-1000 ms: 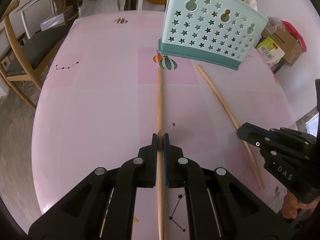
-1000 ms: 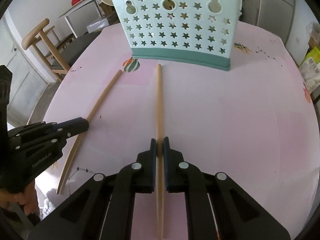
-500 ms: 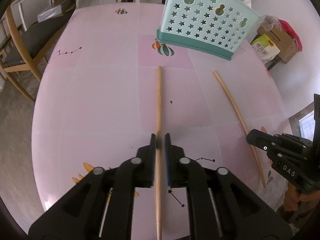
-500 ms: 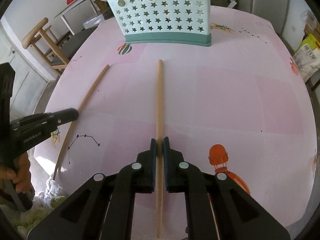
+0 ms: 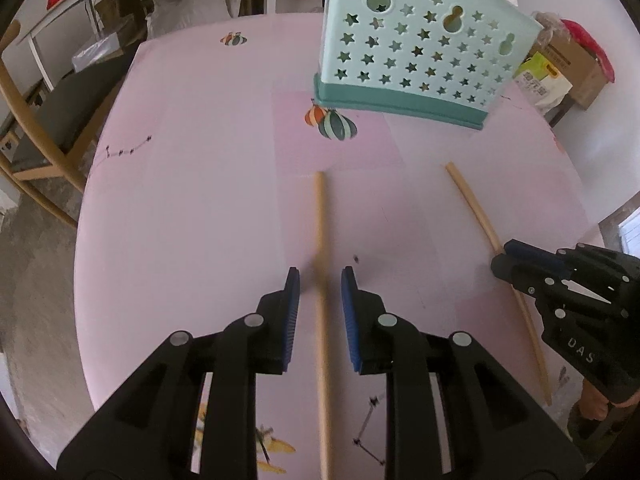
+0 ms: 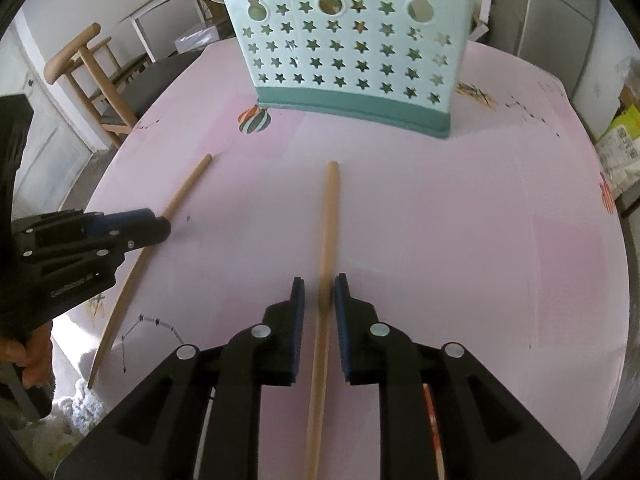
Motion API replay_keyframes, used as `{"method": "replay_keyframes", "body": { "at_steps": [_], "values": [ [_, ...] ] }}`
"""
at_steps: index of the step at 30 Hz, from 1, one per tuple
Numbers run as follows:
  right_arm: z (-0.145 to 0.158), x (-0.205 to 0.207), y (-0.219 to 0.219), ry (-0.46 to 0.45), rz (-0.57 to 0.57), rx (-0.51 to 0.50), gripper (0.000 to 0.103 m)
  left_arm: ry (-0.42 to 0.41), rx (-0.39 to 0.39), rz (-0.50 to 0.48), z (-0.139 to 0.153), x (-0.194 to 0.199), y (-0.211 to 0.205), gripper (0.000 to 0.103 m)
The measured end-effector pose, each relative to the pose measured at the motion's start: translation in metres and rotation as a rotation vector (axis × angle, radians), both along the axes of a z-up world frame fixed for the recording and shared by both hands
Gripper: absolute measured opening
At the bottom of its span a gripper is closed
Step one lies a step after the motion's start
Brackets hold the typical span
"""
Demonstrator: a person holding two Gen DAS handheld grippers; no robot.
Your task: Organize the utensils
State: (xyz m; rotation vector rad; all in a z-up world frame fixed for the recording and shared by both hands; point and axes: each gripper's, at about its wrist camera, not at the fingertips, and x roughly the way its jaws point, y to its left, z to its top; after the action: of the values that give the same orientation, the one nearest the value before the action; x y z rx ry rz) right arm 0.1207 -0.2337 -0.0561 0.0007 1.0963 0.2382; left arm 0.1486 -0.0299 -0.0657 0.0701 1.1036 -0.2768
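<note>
A pale green basket with star holes stands near the far edge of the pink table, and a wooden chair is beside the table. Two wooden sticks lie on the table, well apart. The left tool has just been opening; one stick lies between its pads, not pressed. The right tool has also just been opening, and the other stick lies loose between its pads
</note>
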Motion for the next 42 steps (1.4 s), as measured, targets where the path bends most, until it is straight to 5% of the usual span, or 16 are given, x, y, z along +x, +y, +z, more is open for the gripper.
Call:
{"method": "replay_keyframes", "body": {
  "at_steps": [18, 25, 42],
  "values": [
    [-0.004, 0.024, 0.012, -0.033, -0.004, -0.012, 0.007, -0.049, 0.03, 0.017, 0.0, 0.04, -0.007, 0.005],
    [0.003, 0.022, -0.003, -0.034, -0.042, 0.085, 0.007, -0.048, -0.055, 0.042, 0.002, 0.048, 0.008, 0.005],
    [0.04, 0.002, -0.028, -0.115, -0.081, 0.202, 0.007, -0.361, -0.333, -0.033, 0.123, -0.002, 0.031, 0.005]
  ]
}}
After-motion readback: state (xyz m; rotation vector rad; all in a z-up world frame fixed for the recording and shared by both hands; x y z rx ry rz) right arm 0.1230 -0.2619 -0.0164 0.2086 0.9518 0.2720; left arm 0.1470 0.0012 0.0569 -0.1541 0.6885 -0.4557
